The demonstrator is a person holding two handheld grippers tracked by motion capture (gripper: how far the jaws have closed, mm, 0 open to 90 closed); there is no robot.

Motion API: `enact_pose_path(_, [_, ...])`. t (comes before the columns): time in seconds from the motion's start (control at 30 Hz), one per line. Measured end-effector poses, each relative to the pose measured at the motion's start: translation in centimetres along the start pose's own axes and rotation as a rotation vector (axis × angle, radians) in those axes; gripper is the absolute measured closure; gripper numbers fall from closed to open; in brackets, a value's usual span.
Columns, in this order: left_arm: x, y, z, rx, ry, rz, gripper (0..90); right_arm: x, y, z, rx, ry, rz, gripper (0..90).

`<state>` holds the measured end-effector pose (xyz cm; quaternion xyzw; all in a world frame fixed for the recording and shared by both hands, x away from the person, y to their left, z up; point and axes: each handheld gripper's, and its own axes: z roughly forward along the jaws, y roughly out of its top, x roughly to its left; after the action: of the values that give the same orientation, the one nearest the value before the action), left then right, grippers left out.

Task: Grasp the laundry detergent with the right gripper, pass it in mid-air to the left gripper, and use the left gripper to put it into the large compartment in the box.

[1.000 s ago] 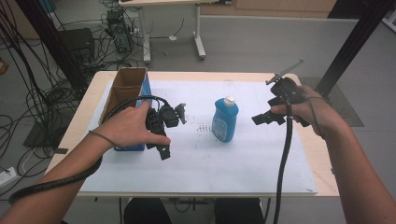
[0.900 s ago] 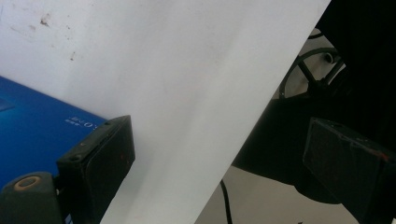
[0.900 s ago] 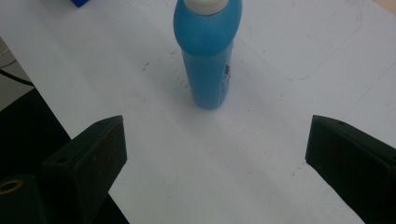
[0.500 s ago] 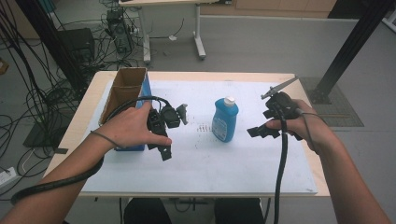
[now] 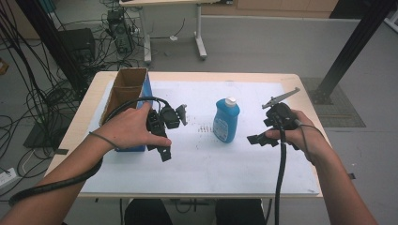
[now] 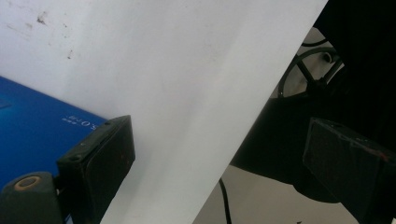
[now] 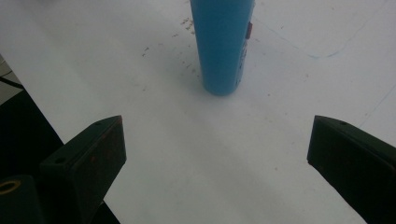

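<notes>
A blue bottle (image 5: 226, 120) with a white cap stands upright at the middle of the white sheet (image 5: 234, 164). My right gripper (image 5: 260, 133) hovers just to the right of it, jaws pointing at it. In the right gripper view that gripper (image 7: 217, 158) is open wide and the bottle (image 7: 223, 42) stands ahead, centred between the jaws and a little beyond them. My left gripper (image 5: 173, 133) is held at the left of the sheet beside the box. In the left gripper view this gripper (image 6: 219, 163) is open, holding nothing, over the sheet's edge.
An open cardboard box (image 5: 126, 93) with a blue side (image 6: 32, 126) stands at the table's left. Thick black cables trail from both grippers. Small dark specks (image 5: 204, 128) mark the sheet left of the bottle. A black post (image 5: 349, 47) rises beyond the table's right corner.
My right gripper has come down and towards the near edge, closing in on the bottle's right side. The left hand and its gripper have stayed put.
</notes>
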<state>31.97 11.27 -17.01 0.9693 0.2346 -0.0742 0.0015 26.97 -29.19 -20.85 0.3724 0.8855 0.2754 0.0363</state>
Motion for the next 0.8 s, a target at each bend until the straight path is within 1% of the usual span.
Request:
enact_pose_path(0.03, [0.0, 0.0, 0.0, -0.002, 0.001, 0.006, 9.4, 0.1, -0.1, 0.1, 0.002, 0.003, 0.019, 4.5])
enact_pose_path(0.1, [0.0, -0.1, 0.0, -0.002, -0.003, -0.004, 9.3, 0.0, -0.7, 0.5, 0.001, 0.002, 0.024, 4.4])
enact_pose_path(0.23, [0.0, 0.0, -0.1, -0.003, 0.003, 0.002, 9.3, -0.1, -1.3, 1.1, -0.001, 0.005, 0.031, 4.4])
enact_pose_path(0.3, [0.0, -0.1, -0.1, -0.006, 0.000, -0.003, 9.3, -0.1, -1.6, 1.4, -0.002, 0.007, 0.035, 4.1])
enact_pose_path(0.33, [-0.1, -0.1, -0.1, -0.008, 0.003, -0.004, 9.3, -0.1, -1.9, 1.6, -0.008, 0.004, 0.022, 4.1])
enact_pose_path(0.37, [0.0, -0.1, -0.1, -0.006, 0.001, 0.001, 9.3, 0.0, -2.0, 1.7, -0.010, -0.002, 0.022, 4.0])
enact_pose_path(0.43, [-0.1, -0.2, -0.1, -0.008, 0.000, -0.004, 9.3, 0.2, -2.5, 1.9, -0.016, -0.006, 0.034, 4.0])
enact_pose_path(0.47, [-0.1, -0.2, -0.1, -0.008, -0.001, -0.004, 9.3, 0.1, -2.6, 2.0, -0.022, -0.005, 0.027, 4.0])
enact_pose_path(0.53, [0.0, -0.2, -0.1, -0.007, 0.000, -0.007, 9.3, 0.2, -2.9, 2.2, -0.024, -0.005, 0.039, 4.0])
enact_pose_path(0.63, [-0.1, -0.2, -0.1, -0.006, 0.002, -0.006, 9.3, 0.4, -3.5, 2.6, -0.034, -0.005, 0.039, 4.0])
enact_pose_path(0.73, [-0.1, -0.2, -0.2, -0.003, 0.001, -0.002, 9.3, 0.5, -4.2, 2.9, -0.052, -0.006, 0.042, 3.9])
enact_pose_path(0.77, [-0.1, -0.2, -0.2, -0.004, 0.001, -0.002, 9.3, 0.6, -4.7, 3.1, -0.067, -0.010, 0.049, 3.9])
enact_pose_path(0.8, [-0.1, -0.3, -0.2, -0.005, 0.000, -0.003, 9.3, 0.6, -4.7, 3.1, -0.067, -0.010, 0.049, 3.9])
